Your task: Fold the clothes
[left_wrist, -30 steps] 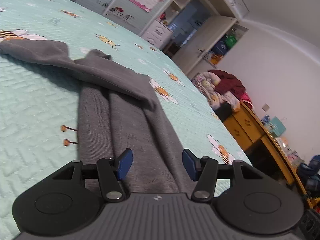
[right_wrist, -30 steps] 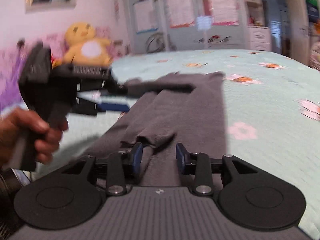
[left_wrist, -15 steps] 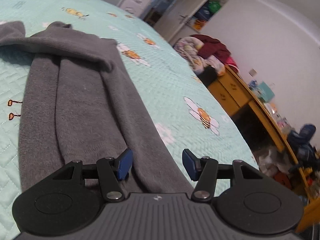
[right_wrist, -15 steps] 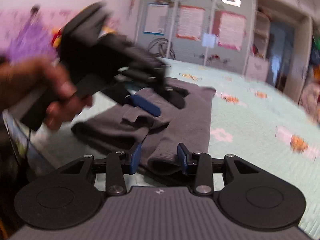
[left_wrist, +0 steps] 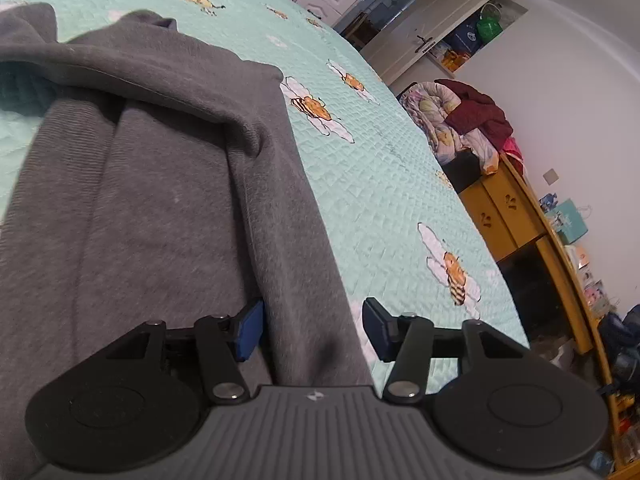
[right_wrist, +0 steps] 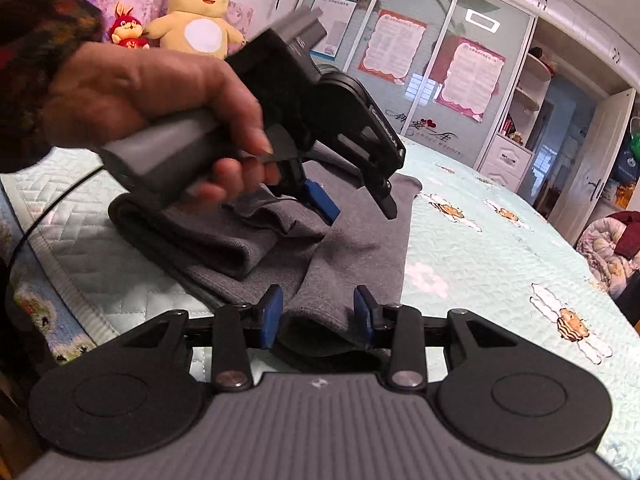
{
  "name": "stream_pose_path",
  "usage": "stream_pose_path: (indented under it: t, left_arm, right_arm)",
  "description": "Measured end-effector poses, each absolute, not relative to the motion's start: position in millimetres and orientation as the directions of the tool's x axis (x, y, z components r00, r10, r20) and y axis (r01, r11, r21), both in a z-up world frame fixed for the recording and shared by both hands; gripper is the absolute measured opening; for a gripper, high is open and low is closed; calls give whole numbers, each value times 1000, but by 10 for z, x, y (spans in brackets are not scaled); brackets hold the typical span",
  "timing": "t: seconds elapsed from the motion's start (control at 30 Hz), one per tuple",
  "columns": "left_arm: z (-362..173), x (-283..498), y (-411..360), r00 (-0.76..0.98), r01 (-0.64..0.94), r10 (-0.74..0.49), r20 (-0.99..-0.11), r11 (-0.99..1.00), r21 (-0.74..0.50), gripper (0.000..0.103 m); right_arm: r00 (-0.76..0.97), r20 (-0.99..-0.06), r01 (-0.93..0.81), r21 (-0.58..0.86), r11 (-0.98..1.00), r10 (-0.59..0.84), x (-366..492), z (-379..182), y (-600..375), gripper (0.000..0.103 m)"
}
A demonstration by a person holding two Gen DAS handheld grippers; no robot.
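- One grey garment lies lengthwise on the mint bedspread, side panels already turned in along its length, a sleeve draped across the far end.
- Right claw stands wide, its blue pads either side of the rolled near end; fabric sits between them, unpinched.
- Left claw is wide too, poised over the right-hand long edge, a hand on its handle.
- My read: bite all layers squarely, both claws level, so the end lifts without the tucked panels slipping.
- The cloth looks soft and thick; a shallow bite risks dropping a layer.
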State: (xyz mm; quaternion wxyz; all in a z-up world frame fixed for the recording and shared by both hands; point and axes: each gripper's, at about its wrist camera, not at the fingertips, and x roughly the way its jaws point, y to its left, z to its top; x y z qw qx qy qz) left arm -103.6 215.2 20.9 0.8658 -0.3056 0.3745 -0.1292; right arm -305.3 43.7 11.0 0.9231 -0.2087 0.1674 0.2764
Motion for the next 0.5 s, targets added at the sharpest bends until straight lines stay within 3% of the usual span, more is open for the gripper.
stream_pose_path:
  t: [0.03, 0.17, 0.33, 0.43, 0.5]
  left_arm:
    - [228, -1008, 2146, 682, -5, -453, -574, 782, -623, 25]
    - [358, -920, 2136, 679, 32, -472, -563, 785, -619, 8]
    - [670, -876, 2223, 722, 120, -483, -495, 793, -597, 6]
    - [509, -839, 2235, 707, 101, -435, -558, 843, -528, 6]
    - [383, -838, 2259, 695, 85, -409, -592, 864, -497, 7]
  right_arm:
    - [790, -423, -579, -279, 766, 443, -3037, 119, 422, 26]
    - [786, -416, -575, -224, 787, 457, -2973, 159, 361, 15]
    - [778, -362, -584, -114, 804, 514, -2885, 329, 310, 14]
    - [769, -346, -605, -121, 787, 538, -2840, 349, 431, 14]
    - [748, -416, -628, -192, 754, 517, -2791, 207, 616, 15]
